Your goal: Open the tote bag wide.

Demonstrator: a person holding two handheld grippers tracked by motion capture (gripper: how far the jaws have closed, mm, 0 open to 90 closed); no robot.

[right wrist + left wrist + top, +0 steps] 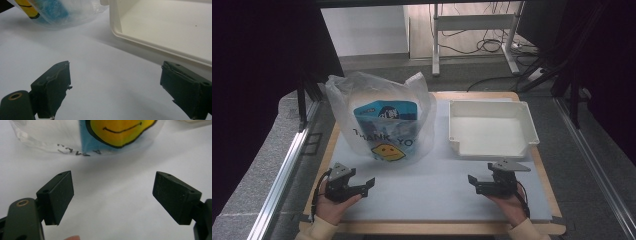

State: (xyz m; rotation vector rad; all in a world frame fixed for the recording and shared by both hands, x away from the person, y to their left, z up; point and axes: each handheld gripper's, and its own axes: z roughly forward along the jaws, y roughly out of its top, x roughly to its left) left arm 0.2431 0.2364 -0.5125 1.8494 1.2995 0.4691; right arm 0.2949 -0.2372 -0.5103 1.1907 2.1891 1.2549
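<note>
Two black two-jaw tongs rest low on the white-topped bench, the left tongs and the right tongs both spread wide with nothing between their jaws, each gripped by a hand at the near edge. The work in hand looks to centre on the clear, crinkled plastic carrier bag, which stands upright on the far left of the bench, ahead of the left tongs and apart from them. A blue printed packet sits inside it. To its right, just beside it, lies an empty shallow white plastic tray.

The likely trouble is the film itself: thin and slack, it could slide out of a pinch, tear, or drag the whole bag over if only one side is pulled, tipping the packet onto the bench. A grip taken too low might catch the packet through the plastic.

The bag reads "THANK YOU" in dark capitals above a yellow smiling face; the packet's lettering is too small to read.
</note>
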